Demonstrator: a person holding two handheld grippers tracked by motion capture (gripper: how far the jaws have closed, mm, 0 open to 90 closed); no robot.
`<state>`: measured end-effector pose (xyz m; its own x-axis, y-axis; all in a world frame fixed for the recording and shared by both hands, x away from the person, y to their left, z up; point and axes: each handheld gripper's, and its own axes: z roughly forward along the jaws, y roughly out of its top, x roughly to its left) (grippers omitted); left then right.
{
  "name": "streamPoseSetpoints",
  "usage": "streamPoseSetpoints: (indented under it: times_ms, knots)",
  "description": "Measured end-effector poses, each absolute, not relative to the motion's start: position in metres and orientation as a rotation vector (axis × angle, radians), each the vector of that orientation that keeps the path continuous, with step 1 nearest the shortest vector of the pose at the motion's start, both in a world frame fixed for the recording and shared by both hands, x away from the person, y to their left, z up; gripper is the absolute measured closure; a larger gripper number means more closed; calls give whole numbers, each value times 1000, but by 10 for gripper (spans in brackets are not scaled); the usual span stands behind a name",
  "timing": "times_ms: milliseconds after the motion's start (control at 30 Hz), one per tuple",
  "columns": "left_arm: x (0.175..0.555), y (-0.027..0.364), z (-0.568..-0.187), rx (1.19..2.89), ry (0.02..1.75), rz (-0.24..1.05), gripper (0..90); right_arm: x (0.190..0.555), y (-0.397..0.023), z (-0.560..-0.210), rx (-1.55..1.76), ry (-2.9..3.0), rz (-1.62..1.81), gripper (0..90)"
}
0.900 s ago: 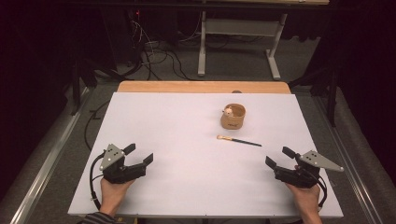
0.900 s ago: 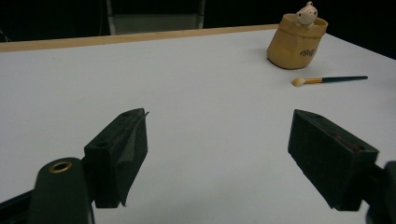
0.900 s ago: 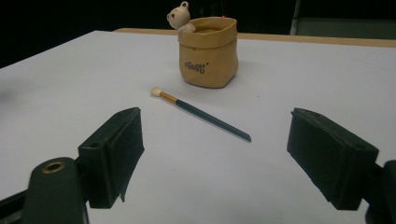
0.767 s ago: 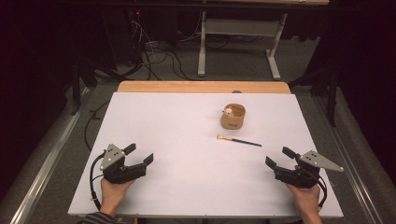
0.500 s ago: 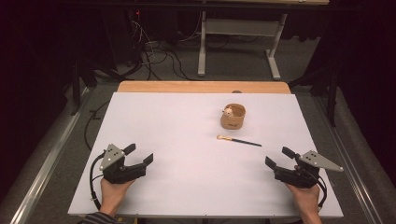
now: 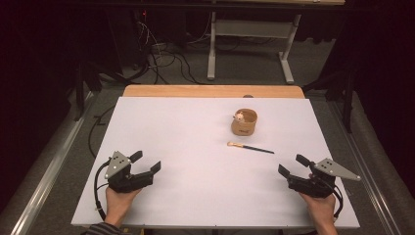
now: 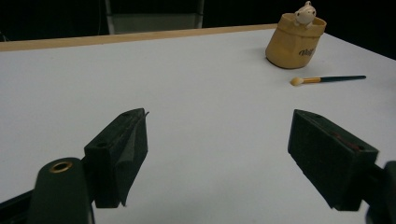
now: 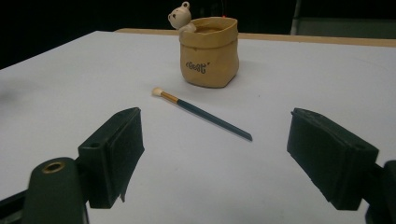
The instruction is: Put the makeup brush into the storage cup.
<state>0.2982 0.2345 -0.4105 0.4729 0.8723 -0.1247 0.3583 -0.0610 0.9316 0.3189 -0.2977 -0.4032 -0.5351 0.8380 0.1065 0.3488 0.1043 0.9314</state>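
We see a white table (image 6: 186, 147) in a dark room | brush (image 6: 250, 147) lies right of centre, just before the tan pot (image 6: 244, 123) | left claw (image 6: 146, 162) near front-left corner, spread, empty | right claw (image 6: 289, 165) near front-right corner, spread, empty

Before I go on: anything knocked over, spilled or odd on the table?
Nothing stands out. The tan pot stands upright with its little bear at the rim, and the brush lies flat on the white table just in front of it, apart from it. Both grippers, left and right, are open and empty.
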Motion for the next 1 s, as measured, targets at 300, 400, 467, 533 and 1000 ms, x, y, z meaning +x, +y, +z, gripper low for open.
streamPoseSetpoints:
  times_ms: [300, 400, 467, 533, 1000]
  knots:
    - [297, 234, -410, 1643, 1079, 598, 205, 316, -296, -402, 1154, 1924, 1436, 196]
    - [297, 234, -410, 1643, 1080, 597, 205, 316, -296, -402, 1157, 1924, 1441, 191]
    - [297, 234, -411, 1643, 1081, 597, 204, 315, -295, -400, 1162, 1923, 1441, 185]
    - [297, 235, -411, 1641, 1083, 596, 204, 313, -294, -397, 1152, 1923, 1448, 184]
    - [295, 235, -411, 1632, 1089, 597, 202, 315, -279, -383, 1104, 1944, 1466, 171]
